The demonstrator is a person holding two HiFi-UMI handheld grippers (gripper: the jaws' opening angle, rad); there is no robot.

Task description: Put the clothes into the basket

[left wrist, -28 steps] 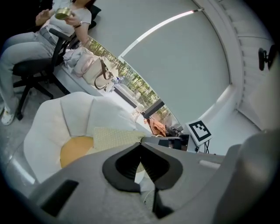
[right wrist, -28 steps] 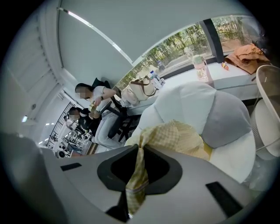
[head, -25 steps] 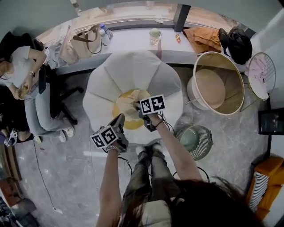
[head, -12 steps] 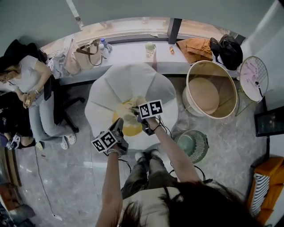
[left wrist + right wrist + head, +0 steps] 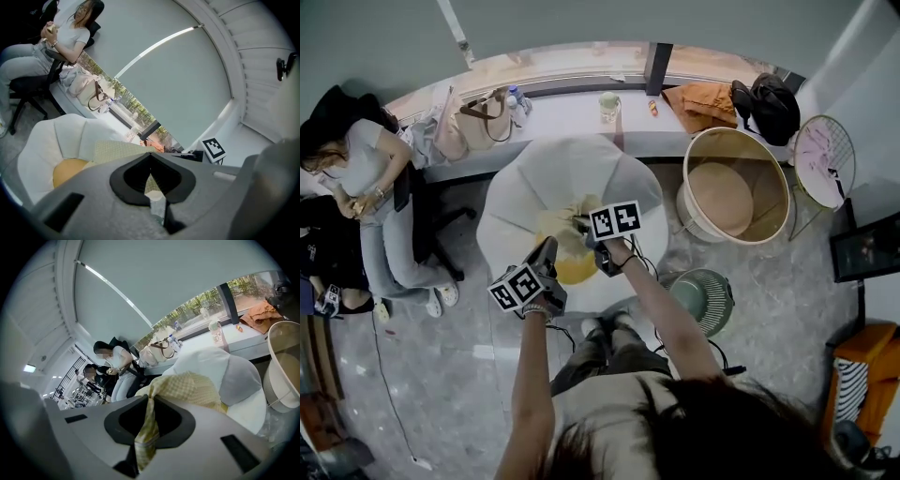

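A pale yellow checked cloth [image 5: 560, 231] hangs between my two grippers above the white petal-shaped chair [image 5: 572, 169] and its yellow seat cushion [image 5: 578, 270]. My left gripper [image 5: 547, 255] is shut on one edge of the cloth [image 5: 117, 150], which runs into the closed jaws [image 5: 153, 190]. My right gripper [image 5: 582, 227] is shut on another edge; a strip of the cloth [image 5: 187, 385] drops through its jaws [image 5: 144, 444]. The large round beige basket [image 5: 772, 169] stands on the floor to the right of the chair, apart from both grippers.
A floor fan [image 5: 698, 295] lies near my right arm. A person [image 5: 356, 178] sits on an office chair at the left. The counter [image 5: 572, 112] behind holds bags, a bottle, an orange garment [image 5: 703, 98] and a black bag [image 5: 766, 105]. A round wire rack [image 5: 820, 159] stands beyond the basket.
Both grippers have risen together, and the checked cloth has come up off the yellow cushion with them. Both grips look unchanged.
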